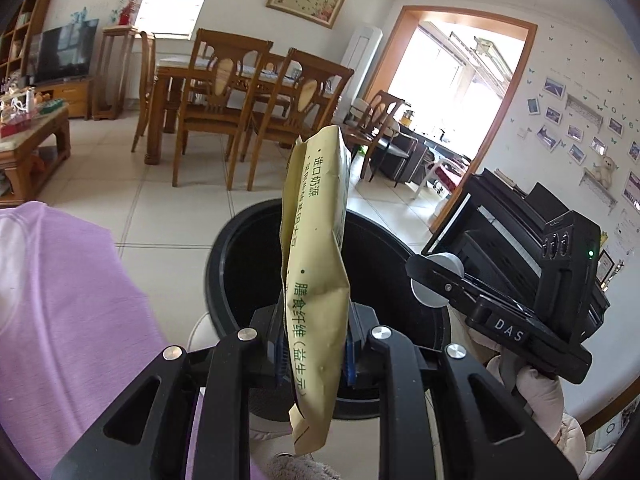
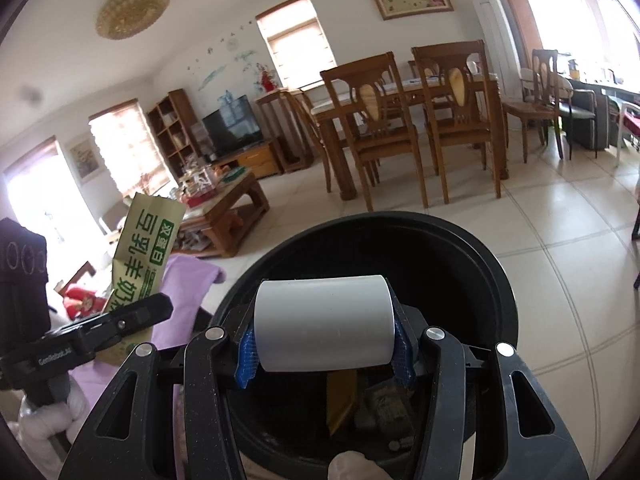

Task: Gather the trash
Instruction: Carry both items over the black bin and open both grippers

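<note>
My left gripper (image 1: 316,354) is shut on a crumpled yellow packet with green print (image 1: 316,248), which stands upright above the near rim of a round black trash bin (image 1: 224,256). The same packet (image 2: 140,256) shows at the left of the right wrist view. My right gripper (image 2: 324,340) is shut on a grey cylinder (image 2: 324,322), held crosswise between blue pads (image 2: 245,354) over the open bin (image 2: 472,256). Some scraps lie at the bin's bottom (image 2: 384,408). The right gripper (image 1: 436,280) also appears at the right of the left wrist view.
A lilac cloth (image 1: 60,300) lies to the left of the bin. A wooden dining table with chairs (image 1: 240,96) stands behind on the tiled floor (image 2: 560,220). A cluttered coffee table (image 2: 224,204) is at the left, a black piano (image 1: 520,216) to the right.
</note>
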`<state>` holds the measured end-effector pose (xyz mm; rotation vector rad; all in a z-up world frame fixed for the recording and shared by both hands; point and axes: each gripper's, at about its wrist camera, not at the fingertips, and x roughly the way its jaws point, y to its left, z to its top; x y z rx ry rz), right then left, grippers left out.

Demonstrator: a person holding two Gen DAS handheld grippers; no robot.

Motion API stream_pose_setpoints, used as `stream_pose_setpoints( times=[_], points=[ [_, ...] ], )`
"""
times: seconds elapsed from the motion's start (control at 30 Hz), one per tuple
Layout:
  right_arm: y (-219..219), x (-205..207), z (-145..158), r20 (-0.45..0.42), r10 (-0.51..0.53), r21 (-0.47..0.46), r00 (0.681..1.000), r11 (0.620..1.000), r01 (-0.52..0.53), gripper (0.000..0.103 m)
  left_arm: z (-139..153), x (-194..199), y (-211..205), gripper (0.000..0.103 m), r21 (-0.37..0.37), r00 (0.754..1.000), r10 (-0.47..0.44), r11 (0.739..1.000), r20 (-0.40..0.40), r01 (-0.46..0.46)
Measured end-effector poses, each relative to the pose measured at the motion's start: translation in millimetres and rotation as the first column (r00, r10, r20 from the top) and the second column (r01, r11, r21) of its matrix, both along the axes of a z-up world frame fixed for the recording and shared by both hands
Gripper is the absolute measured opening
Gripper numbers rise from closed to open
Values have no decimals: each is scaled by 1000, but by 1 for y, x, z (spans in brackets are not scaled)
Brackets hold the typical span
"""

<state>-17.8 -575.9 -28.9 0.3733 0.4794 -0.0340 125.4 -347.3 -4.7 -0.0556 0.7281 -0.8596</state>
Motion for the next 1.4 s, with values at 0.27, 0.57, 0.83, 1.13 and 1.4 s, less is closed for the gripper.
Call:
stream_pose_setpoints(
  times=[0.27,0.57,0.83,1.13,1.4],
  points=[
    [-10,5,-23,-13,-10,4,1000,1000,10,52,-20,16,-36,22,49,999,-24,998,-41,26],
    [-10,12,-32,-18,-11,-31,1000,999,10,52,-35,17,-47,22,102,998,-38,994,-53,44],
    [-7,22,-36,-46,-4,-29,999,1000,3,52,-36,13,-52,22,131,999,-37,991,-38,41],
    [-5,23,-35,-51,-10,-30,999,1000,8,67,-31,6,-47,24,150,1000,-17,989,1,16],
    [-3,14,-28,-18,-31,-33,999,999,31,72,-11,-8,-31,70,149,994,39,987,104,-54]
  ],
)
